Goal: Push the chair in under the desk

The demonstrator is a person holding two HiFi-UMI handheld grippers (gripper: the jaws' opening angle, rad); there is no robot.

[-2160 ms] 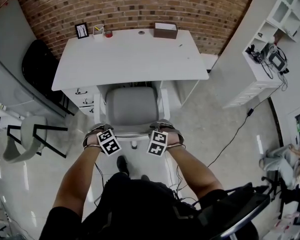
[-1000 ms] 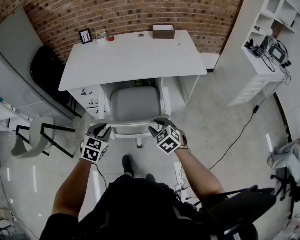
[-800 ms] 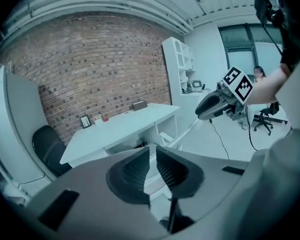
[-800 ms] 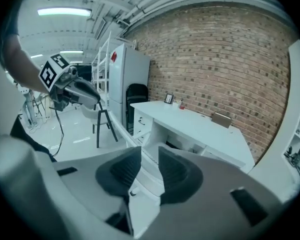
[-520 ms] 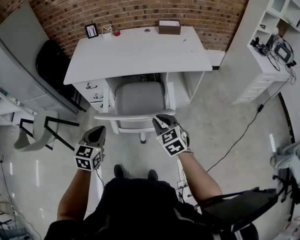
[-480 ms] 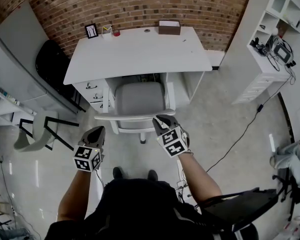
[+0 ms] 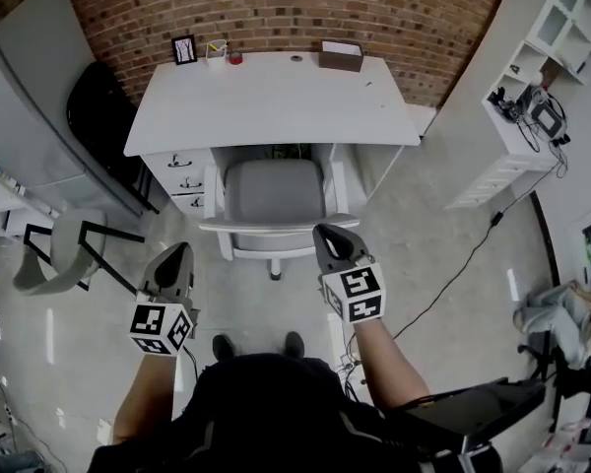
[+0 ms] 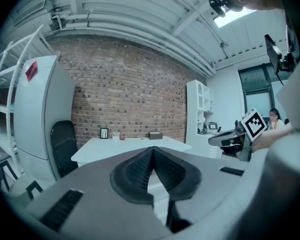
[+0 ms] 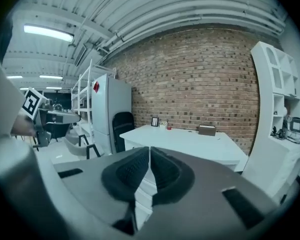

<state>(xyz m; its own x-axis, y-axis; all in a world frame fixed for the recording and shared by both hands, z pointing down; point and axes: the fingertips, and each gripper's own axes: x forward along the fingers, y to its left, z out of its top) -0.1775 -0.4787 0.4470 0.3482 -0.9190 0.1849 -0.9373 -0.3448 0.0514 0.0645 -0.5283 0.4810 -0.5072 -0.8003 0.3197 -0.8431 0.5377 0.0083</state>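
Left gripper (image 7: pixel 173 259) was held shut & empty, clear of the chair (image 7: pixel 274 193). Right gripper (image 7: pixel 333 236), jaws just closed in w/ nothing between, was likewise held off it. Chair was seen tucked under the desk (image 7: pixel 271 101), so the task was judged approx. done. Any last nudge would be best applied evenly at both backrest (image 7: pixel 274 225) ends. Seat was pointed at the brick wall (image 7: pixel 276 8), w/ backrest rail laid parallel to desk front.
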